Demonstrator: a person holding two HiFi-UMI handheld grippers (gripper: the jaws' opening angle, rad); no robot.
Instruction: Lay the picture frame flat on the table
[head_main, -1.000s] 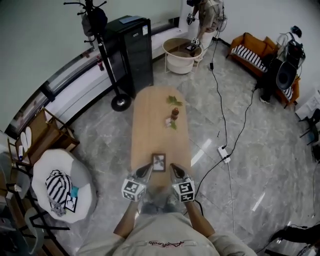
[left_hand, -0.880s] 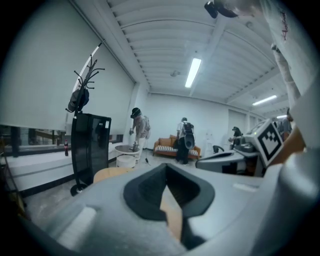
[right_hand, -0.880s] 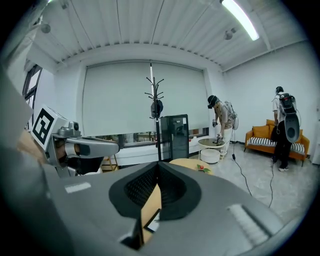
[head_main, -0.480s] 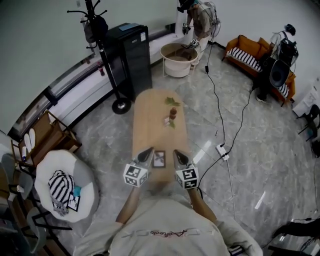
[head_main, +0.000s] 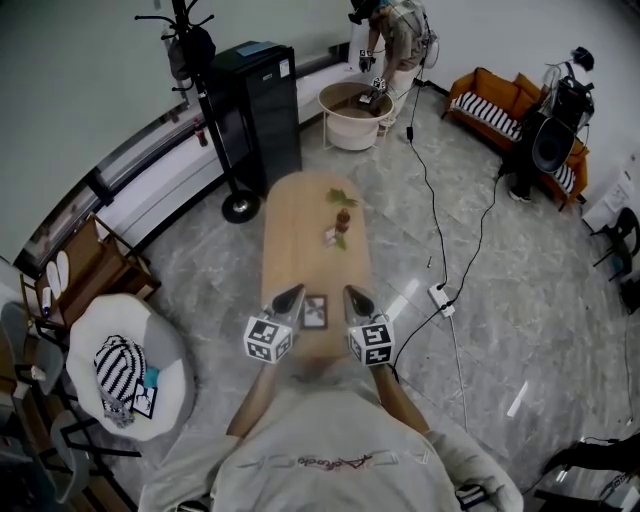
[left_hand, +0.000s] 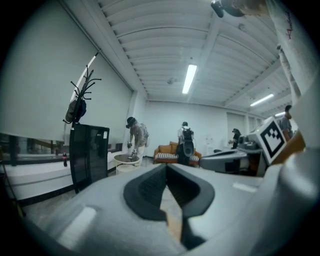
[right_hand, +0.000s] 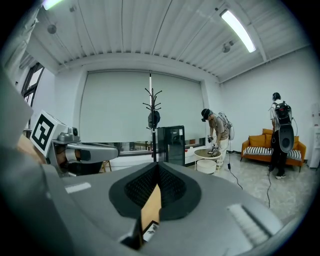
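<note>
Grey stone floor spreads round the long wooden table (head_main: 300, 215), and we start at its near end. Just left of the picture frame (head_main: 316, 311) sits our left gripper (head_main: 292, 292), jaws closed on nothing. Just right of the frame sits our right gripper (head_main: 350, 292), likewise closed and empty. The frame rests on the tabletop between them, face turned up toward us.

Since a second ago both grippers have slid a little forward along the frame's sides, while the frame seems to keep its place. We judge it already lies flat or nearly so, though its tilt is hard to read from above. Beyond the frame stands a small plant (head_main: 341, 220), and far beyond that a black cabinet (head_main: 252, 110).
</note>
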